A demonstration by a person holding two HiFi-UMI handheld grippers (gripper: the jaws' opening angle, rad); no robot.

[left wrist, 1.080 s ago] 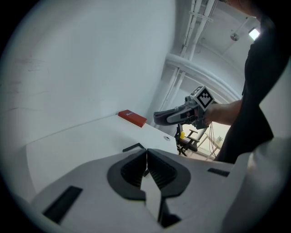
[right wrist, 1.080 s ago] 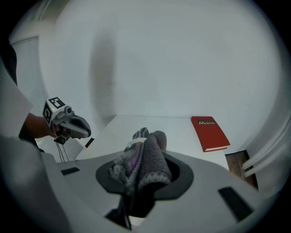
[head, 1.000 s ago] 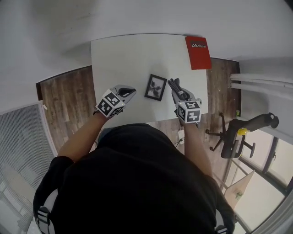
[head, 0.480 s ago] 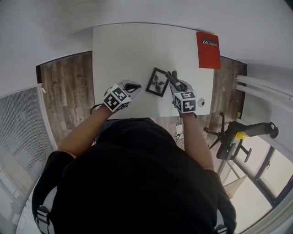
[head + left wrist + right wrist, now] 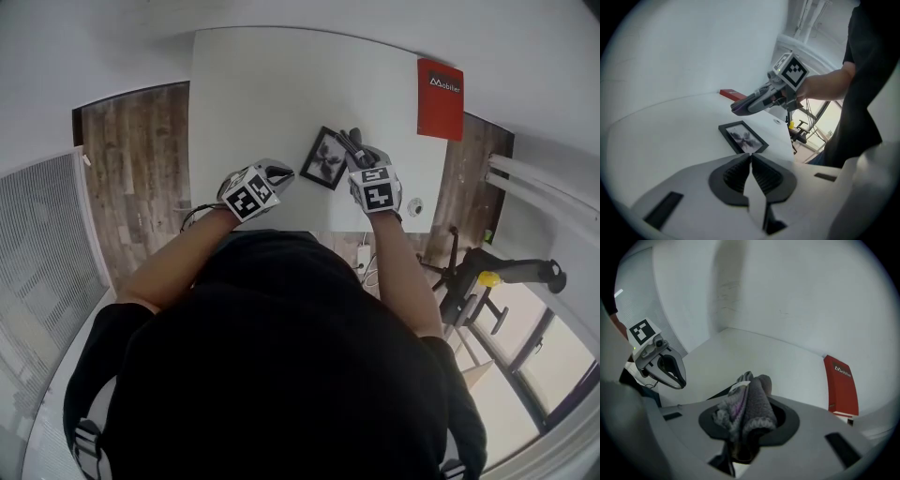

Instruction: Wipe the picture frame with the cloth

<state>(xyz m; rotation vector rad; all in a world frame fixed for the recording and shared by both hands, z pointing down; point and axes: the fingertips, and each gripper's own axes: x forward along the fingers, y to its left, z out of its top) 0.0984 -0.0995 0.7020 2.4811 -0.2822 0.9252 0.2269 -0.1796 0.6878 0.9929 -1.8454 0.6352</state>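
Lower half of head view: person's black-clad torso [image 5: 281, 375], both forearms reaching up-frame. Left gripper [image 5: 279, 172], centre-left: jaws together, nothing betw. them, over bare top of white rectangular table [image 5: 253, 94], just left of the frame, path to it unobstructed. Right gripper [image 5: 351, 142], centre: clamped on folded grey knit cloth [image 5: 747, 411], which bulges past the jaw tips. Small black-edged picture frame [image 5: 325, 157] lies flat at centre, near table's lower edge, betw. the two grippers. Right gripper overlaps its right edge in head view; contact not determinable. In right gripper view the cloth blocks nearly all of the frame. Small round pale fitting [image 5: 413, 206] at right of right gripper. Red rectangular booklet [image 5: 440, 98] upper right, well apart. Off-table: wood-plank floor [image 5: 131, 169] at left, black office chair [image 5: 487, 277] lower right.
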